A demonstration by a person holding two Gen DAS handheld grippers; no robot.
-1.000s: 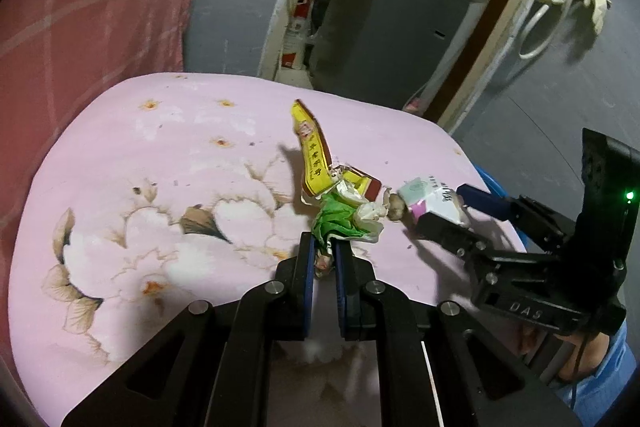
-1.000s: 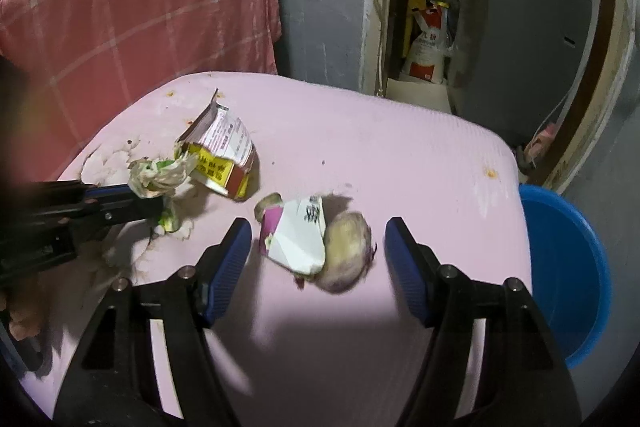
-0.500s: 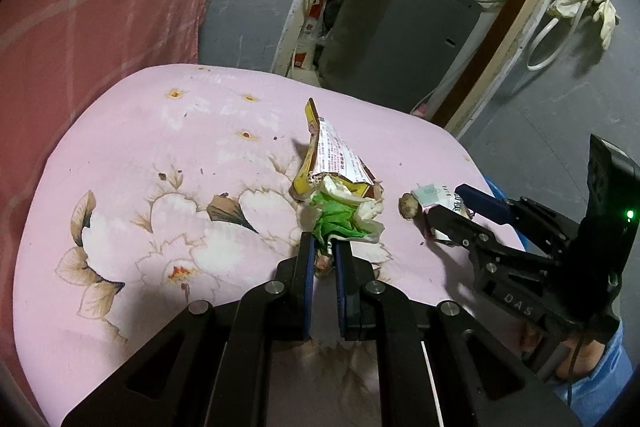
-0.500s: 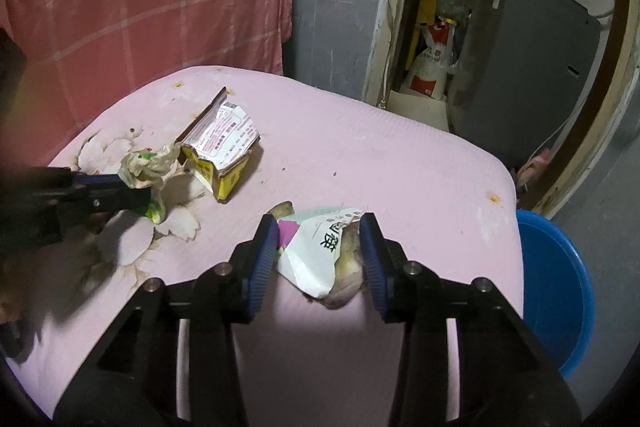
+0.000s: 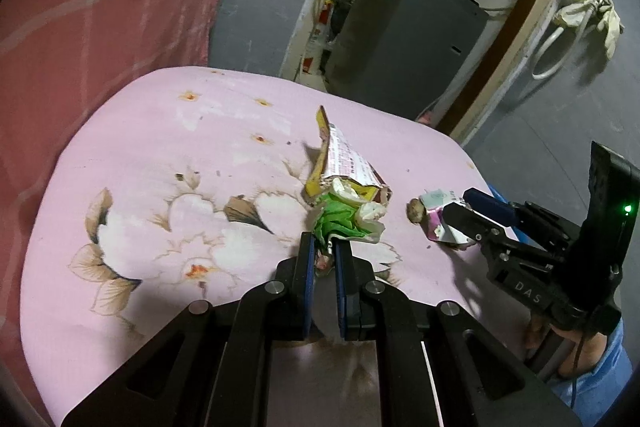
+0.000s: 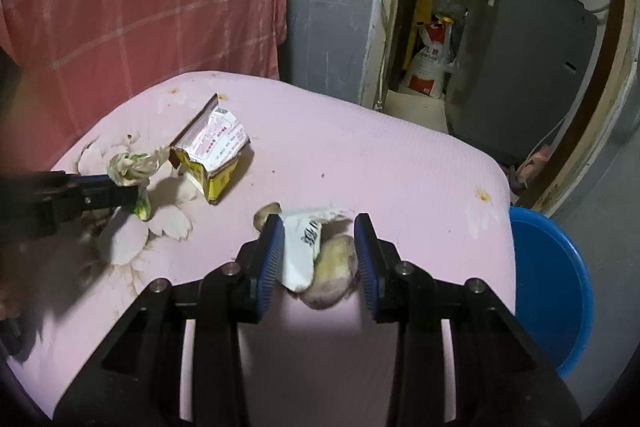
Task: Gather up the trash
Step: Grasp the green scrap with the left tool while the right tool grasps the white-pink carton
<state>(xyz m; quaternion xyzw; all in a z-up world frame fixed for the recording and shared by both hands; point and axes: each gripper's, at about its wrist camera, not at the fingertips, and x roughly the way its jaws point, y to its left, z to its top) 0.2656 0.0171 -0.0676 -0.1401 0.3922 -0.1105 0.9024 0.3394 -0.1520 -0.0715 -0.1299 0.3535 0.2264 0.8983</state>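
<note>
My left gripper (image 5: 323,247) is shut on a crumpled green and white wrapper (image 5: 340,219), held just above the pink floral table cover (image 5: 160,167). A torn yellow and white carton (image 5: 348,167) lies right behind the wrapper. My right gripper (image 6: 318,239) is closing its jaws, and both pads press a white printed wrapper (image 6: 300,247) and a brown lump (image 6: 334,267) between them. A small brown scrap (image 6: 266,213) lies beside the left pad. The left wrist view also shows the right gripper (image 5: 468,211) on the white wrapper (image 5: 436,223).
A blue tub (image 6: 548,287) stands on the floor past the table's right edge. A pink checked cloth (image 6: 140,7) hangs behind the table. A grey cabinet (image 6: 520,67) and bags fill the doorway beyond.
The right jaws have closed from wide apart onto the white wrapper and brown lump. The yellow carton has turned so its white printed face shows. The left gripper keeps its hold.
</note>
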